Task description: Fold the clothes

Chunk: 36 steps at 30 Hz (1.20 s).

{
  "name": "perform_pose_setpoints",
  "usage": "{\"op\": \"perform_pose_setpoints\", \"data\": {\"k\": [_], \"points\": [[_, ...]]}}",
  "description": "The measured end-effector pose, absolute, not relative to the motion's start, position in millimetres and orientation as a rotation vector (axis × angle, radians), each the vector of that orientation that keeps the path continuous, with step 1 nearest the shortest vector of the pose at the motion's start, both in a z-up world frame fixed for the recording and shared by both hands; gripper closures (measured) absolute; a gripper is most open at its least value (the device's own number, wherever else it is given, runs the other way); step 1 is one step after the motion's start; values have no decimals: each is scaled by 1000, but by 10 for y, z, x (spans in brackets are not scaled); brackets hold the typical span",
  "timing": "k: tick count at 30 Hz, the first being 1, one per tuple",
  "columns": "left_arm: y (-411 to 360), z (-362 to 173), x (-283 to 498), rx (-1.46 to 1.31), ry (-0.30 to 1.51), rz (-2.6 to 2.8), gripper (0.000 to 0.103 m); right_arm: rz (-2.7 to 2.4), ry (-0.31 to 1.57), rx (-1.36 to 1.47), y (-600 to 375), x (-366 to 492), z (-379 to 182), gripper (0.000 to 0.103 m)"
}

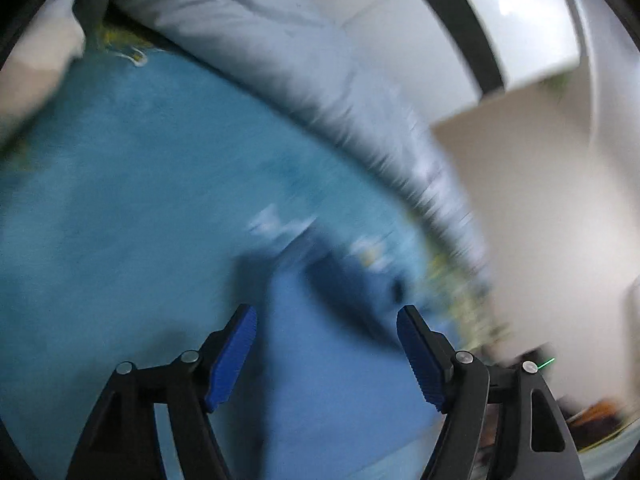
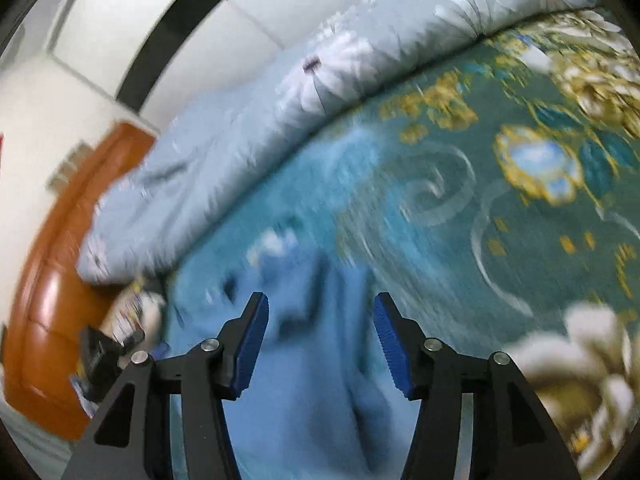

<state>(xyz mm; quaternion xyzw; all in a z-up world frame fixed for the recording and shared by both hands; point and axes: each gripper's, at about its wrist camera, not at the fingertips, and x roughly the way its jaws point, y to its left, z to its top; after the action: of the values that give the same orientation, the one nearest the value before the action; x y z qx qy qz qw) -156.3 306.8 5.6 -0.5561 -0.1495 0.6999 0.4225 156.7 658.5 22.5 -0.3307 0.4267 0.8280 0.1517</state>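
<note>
A teal bedspread [image 2: 460,208] with gold and white flowers lies ahead of the right claw [image 2: 321,316], whose jaws stand wide apart and hold nothing. A pale blue floral quilt [image 2: 328,64] is bunched beyond it, against white wall panels [image 1: 404,28]. The blue garment [image 2: 312,380] lies under and between both claws (blurred). The left claw [image 1: 326,328] also gapes, empty. No writing is readable.

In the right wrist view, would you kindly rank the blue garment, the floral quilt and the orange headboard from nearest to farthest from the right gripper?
1. Blue garment: directly below and between the open right gripper fingers.
2. Floral quilt: ahead, bunched along the bed's far edge.
3. Orange headboard: far left, past the quilt's end.
</note>
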Motion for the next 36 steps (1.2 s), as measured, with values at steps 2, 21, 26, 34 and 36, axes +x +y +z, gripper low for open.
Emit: {"op": "perform_pose_setpoints", "data": {"k": [2, 21, 26, 34, 36], "points": [[3028, -87, -1398, -1432, -275, 1736, 27, 2357, 1227, -1016, 6476, 1679, 71, 47], [2435, -42, -672, -1498, -317, 1658, 92, 2321, 1381, -958, 5841, 2034, 184, 94], [1909, 31, -79, -1448, -262, 1584, 92, 2368, 1407, -971, 5396, 2813, 178, 94], [1541, -455, 22, -1567, -403, 1554, 90, 2195, 1582, -863, 5423, 3462, -223, 98], [1551, -382, 39, -1540, -362, 1585, 86, 2231, 1567, -838, 5407, 3475, -185, 96]]}}
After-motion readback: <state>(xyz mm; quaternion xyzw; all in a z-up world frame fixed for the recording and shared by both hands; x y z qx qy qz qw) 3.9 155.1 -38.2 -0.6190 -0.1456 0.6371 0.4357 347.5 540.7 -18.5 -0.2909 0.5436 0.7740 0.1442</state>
